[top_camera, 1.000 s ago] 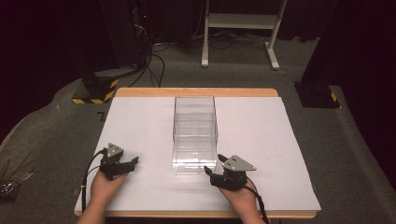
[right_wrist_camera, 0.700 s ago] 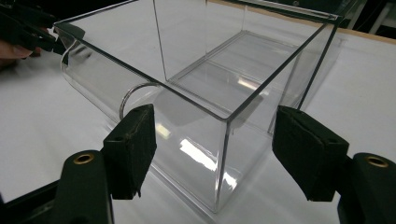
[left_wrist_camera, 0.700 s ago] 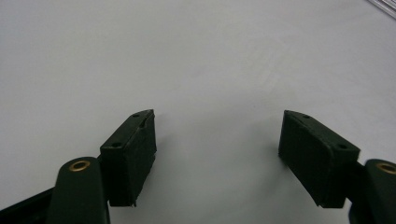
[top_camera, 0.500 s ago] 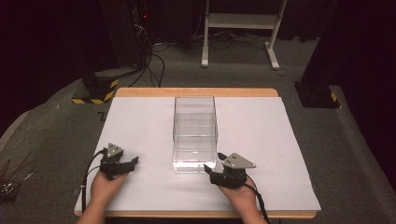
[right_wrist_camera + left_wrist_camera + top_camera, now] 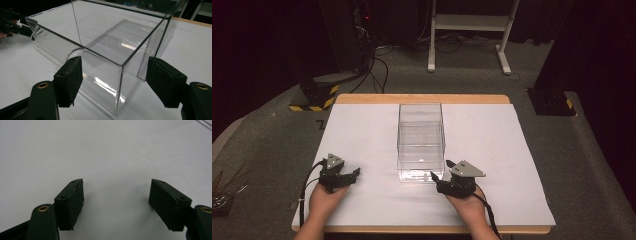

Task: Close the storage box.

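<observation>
A clear plastic box [image 5: 421, 142] with an open top stands in the middle of the white table top [image 5: 362, 130]. My right gripper [image 5: 439, 172] sits at the box's near right corner, open, its jaws either side of that corner [image 5: 120, 75] with a gap to each wall. My left gripper [image 5: 353, 173] rests on the table to the left of the box, well apart from it, open with bare white surface [image 5: 115, 195] between its jaws. Far off at the upper left of the right gripper view lies the left gripper [image 5: 11, 21].
The table has a wooden rim [image 5: 422, 98] at its far edge. Beyond it on the floor stand a white metal frame [image 5: 469, 22], cables [image 5: 379, 65] and a black-and-yellow base [image 5: 314, 95]. A black post base [image 5: 552, 102] sits at the right.
</observation>
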Available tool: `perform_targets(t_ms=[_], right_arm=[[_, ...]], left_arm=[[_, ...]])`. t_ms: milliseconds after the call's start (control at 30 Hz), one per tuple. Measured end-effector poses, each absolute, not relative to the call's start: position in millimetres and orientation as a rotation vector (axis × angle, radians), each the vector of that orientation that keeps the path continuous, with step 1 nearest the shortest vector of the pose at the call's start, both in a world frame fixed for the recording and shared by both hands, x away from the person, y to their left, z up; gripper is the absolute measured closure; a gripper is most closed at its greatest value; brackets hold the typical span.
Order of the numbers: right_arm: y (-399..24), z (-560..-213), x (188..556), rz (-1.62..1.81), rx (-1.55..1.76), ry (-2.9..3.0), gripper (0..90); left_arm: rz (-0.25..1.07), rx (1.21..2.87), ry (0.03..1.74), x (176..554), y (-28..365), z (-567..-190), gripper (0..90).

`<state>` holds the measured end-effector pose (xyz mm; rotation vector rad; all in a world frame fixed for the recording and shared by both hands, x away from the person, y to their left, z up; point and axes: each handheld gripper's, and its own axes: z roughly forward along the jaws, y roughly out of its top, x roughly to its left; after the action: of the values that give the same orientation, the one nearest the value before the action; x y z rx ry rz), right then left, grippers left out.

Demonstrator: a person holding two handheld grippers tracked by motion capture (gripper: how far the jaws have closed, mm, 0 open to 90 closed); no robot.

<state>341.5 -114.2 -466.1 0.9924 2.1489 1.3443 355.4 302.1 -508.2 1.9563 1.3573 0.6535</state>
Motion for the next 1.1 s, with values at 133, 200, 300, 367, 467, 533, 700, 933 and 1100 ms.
perform_targets(t_ms=[133,200,300,367,467,533,700,933,1100], right_arm=[[-114,-465,342,1.337,0.997,2.148,29.5],[-114,-464,343,1.337,0.998,2.148,29.4],[-112,-463,346,1.321,1.011,2.156,28.6],[-112,-463,347,1.317,1.012,2.155,28.5],[-111,-462,352,1.31,1.027,2.151,28.1],[-110,-461,353,1.294,1.032,2.152,27.7],[-111,-461,353,1.289,1.037,2.143,27.6],[-112,-462,353,1.321,1.032,2.13,26.7],[-113,-465,356,1.334,1.024,2.113,23.5]], left_arm=[[0.653,1.963,1.349,355,302,-508,29.5],[0.639,1.955,1.355,356,303,-508,29.5],[0.649,1.963,1.348,356,303,-508,29.8],[0.637,1.953,1.355,356,302,-508,29.8],[0.633,1.952,1.357,356,303,-508,29.8],[0.634,1.954,1.351,356,303,-508,30.2],[0.629,1.955,1.353,356,303,-508,30.0],[0.631,1.956,1.352,356,303,-508,30.0],[0.628,1.953,1.354,356,303,-508,30.0]])
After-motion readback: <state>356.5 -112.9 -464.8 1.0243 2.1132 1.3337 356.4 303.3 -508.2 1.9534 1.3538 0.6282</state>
